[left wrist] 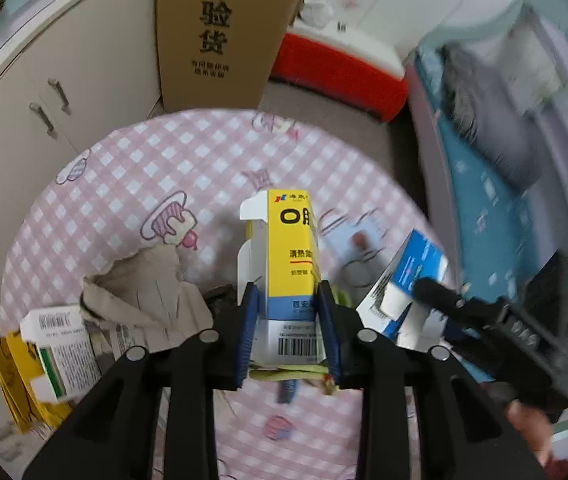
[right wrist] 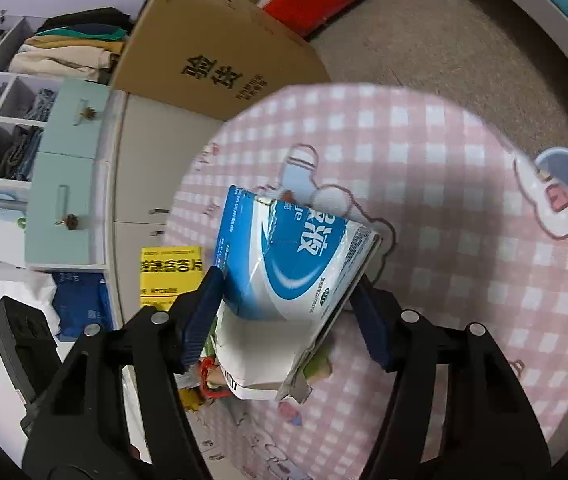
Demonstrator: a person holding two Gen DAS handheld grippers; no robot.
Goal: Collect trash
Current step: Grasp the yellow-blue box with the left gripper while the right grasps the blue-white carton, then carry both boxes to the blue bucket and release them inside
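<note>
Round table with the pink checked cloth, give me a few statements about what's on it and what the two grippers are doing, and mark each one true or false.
1. The left gripper is closed on a yellow and blue box. True.
2. The right gripper is empty. False: its pads press a blue and white carton.
3. The table has a pink and white checked cloth. True.
4. A glass bottle stands beside the yellow and blue box. False: none shows; crumpled grey cardboard lies there.
5. A tall brown cardboard box stands beyond the table. True.
</note>
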